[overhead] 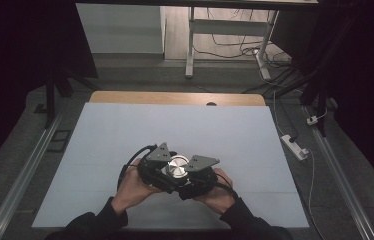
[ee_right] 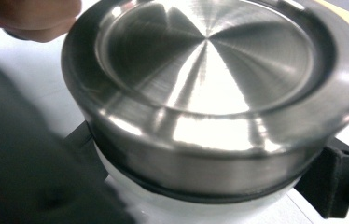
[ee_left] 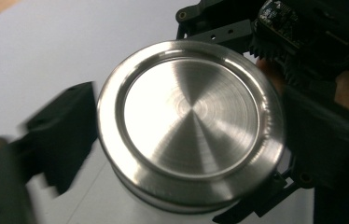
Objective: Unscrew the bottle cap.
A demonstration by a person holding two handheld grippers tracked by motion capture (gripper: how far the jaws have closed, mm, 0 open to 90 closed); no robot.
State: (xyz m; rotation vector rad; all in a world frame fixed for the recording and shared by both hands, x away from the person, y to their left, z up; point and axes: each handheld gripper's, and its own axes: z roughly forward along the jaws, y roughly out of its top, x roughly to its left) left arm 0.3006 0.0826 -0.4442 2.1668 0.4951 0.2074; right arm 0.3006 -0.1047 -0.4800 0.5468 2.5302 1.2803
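Both hands met just beside the steel lid [overhead: 177,166]. The left gripper [overhead: 154,167] pressed in from the lid's left, the right gripper [overhead: 197,172] from its right, jaws closed against the lidded container. Forearms converged below it.

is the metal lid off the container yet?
No. In the right gripper view the brushed metal lid sits on top of the white container, a dark seam between them.

High view looks forward and down over the whole desk [overhead: 125,130] from above; both gripper views sit tight against the same steel lid [ee_left: 191,126], seen from opposite sides.
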